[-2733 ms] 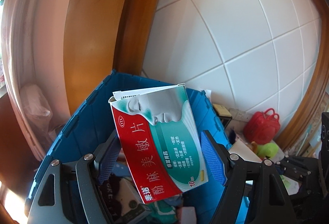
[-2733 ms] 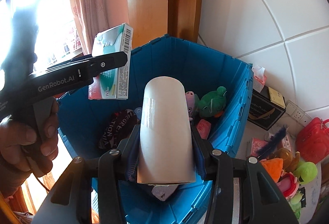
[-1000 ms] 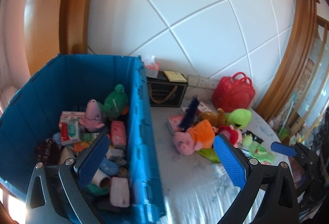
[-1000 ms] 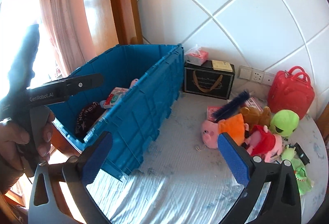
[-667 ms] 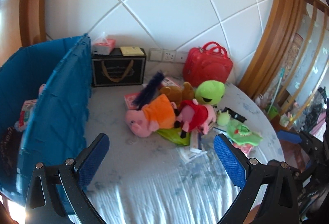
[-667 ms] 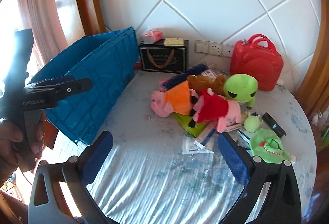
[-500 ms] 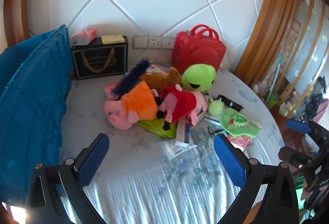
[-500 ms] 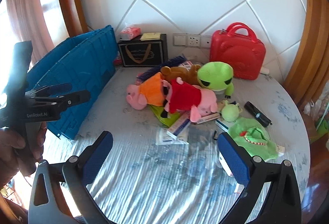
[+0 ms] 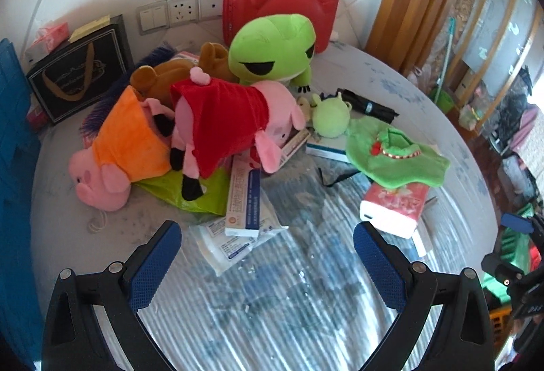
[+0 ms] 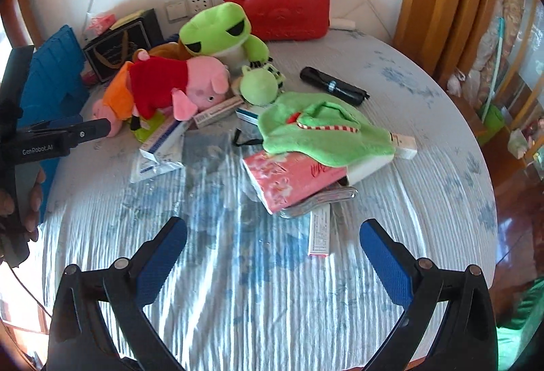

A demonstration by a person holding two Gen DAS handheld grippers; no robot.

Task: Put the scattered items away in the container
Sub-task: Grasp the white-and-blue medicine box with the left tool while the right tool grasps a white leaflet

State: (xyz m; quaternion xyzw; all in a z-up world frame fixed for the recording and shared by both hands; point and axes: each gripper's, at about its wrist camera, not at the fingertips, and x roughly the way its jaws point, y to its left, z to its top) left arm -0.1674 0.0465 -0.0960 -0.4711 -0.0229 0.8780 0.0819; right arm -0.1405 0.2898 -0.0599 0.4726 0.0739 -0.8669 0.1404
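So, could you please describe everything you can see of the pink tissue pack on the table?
The pink tissue pack is a soft rectangular packet in glossy floral wrap with white ends. It lies flat on the striped tablecloth, its far edge tucked under the flat green plush. A crinkled clear wrapper pokes out beneath it. No gripper touches it.

Black left tool (image 9: 265,243) frames carry blue textured pads, silver screws, "GenRobot.AI" lettering.

I see a blue crate (image 10: 51,78), a glossy red case (image 10: 282,5), a bright green frog plush (image 9: 272,46), a pink pig (image 9: 238,122) in red, another pig (image 9: 112,160) in orange, a pink floral-printed pack (image 10: 289,179), and a pale blue-mottled table cover (image 10: 272,286).
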